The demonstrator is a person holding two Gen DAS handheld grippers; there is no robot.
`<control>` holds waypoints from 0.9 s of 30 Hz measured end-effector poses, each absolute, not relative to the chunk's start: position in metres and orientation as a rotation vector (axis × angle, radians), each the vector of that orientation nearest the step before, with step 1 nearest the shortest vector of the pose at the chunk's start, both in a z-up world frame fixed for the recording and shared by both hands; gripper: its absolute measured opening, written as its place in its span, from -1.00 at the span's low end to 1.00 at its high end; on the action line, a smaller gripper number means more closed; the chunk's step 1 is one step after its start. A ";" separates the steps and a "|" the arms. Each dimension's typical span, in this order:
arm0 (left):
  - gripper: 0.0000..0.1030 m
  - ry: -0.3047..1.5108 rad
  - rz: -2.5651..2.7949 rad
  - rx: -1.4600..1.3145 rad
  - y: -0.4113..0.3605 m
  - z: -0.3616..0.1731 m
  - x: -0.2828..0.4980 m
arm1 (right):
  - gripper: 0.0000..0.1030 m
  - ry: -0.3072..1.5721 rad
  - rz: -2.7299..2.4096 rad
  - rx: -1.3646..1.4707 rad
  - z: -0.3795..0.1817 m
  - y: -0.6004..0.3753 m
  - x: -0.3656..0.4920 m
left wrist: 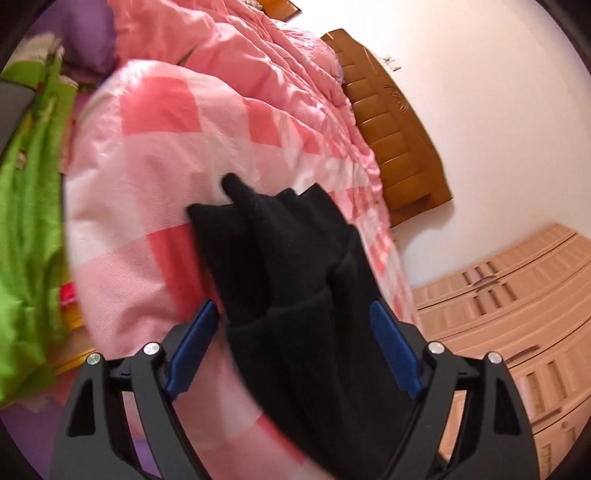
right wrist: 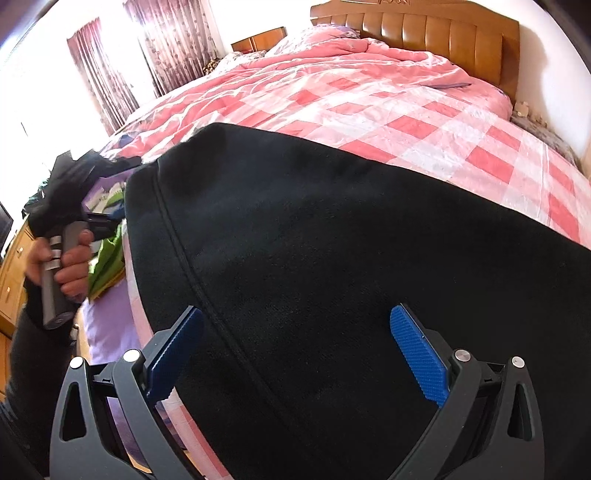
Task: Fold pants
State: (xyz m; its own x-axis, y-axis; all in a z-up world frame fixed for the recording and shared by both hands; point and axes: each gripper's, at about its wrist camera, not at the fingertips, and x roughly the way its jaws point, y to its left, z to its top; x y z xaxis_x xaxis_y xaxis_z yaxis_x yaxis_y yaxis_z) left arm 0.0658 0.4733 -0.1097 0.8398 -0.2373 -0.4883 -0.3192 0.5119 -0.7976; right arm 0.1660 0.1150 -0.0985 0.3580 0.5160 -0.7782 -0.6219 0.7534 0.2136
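Observation:
Black pants [right wrist: 332,266] lie on the pink checked quilt [right wrist: 424,122] of a bed. In the left wrist view the pants [left wrist: 295,277] show as a bunched black fold running between the blue pads. My left gripper [left wrist: 295,317] is open, its pads on either side of the cloth and apart from it. My right gripper [right wrist: 295,332] is open just above the wide flat part of the pants, beside a seam [right wrist: 192,266]. In the right wrist view the left gripper's handle [right wrist: 59,266] is held in a hand at the bed's left edge.
A wooden headboard [right wrist: 424,33] stands at the far end of the bed. A green blanket [left wrist: 29,221] lies beside the quilt. A wooden wardrobe [left wrist: 517,314] stands by the wall. Curtains [right wrist: 129,66] and a bedside table [right wrist: 258,40] are at the far left.

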 end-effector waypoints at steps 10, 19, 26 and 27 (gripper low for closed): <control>-0.30 0.630 0.031 -1.021 0.490 -0.115 0.098 | 0.91 0.906 0.801 -0.193 -0.076 0.150 0.165; -0.55 0.601 0.133 -0.907 0.505 -0.093 0.096 | 0.92 0.987 0.768 -0.259 -0.101 0.169 0.190; -0.55 0.468 0.157 -0.610 0.441 -0.020 0.080 | 0.91 0.994 0.758 -0.297 -0.097 0.167 0.185; -0.55 0.447 0.152 -0.555 0.426 -0.007 0.077 | 0.91 0.962 0.760 -0.232 -0.088 0.152 0.182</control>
